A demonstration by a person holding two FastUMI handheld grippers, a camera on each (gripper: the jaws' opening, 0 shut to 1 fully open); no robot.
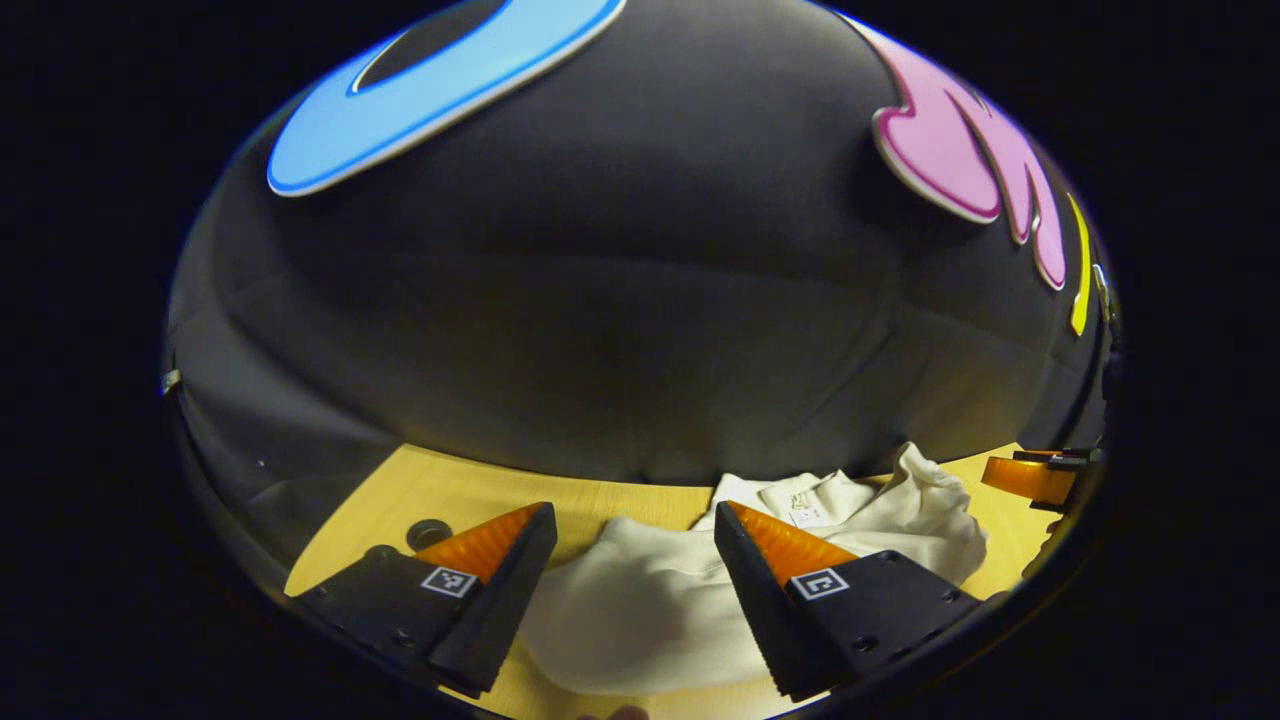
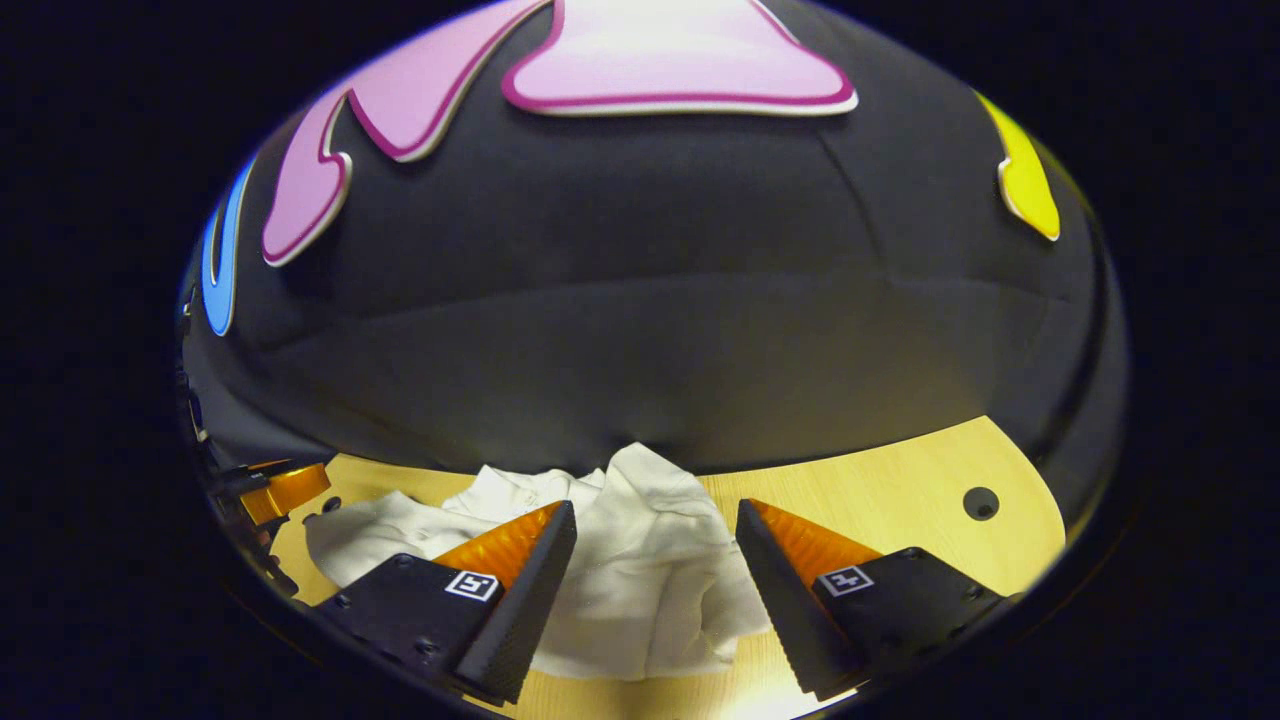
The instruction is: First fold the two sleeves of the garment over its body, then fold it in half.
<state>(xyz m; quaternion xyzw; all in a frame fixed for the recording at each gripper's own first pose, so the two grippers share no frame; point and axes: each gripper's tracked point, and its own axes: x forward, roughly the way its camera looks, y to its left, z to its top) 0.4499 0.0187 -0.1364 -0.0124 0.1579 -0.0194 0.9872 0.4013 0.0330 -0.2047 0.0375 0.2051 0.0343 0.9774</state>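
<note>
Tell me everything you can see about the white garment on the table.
The white garment is a soft, thin-looking cloth top lying crumpled on the light wooden table, not yet folded neatly. Its collar area with a small label faces up toward the booth wall, and one rumpled part rises in a peak. In the left gripper view it lies between the open fingers of the left gripper; in the right gripper view it lies between those of the right gripper. Neither grips it.
</note>
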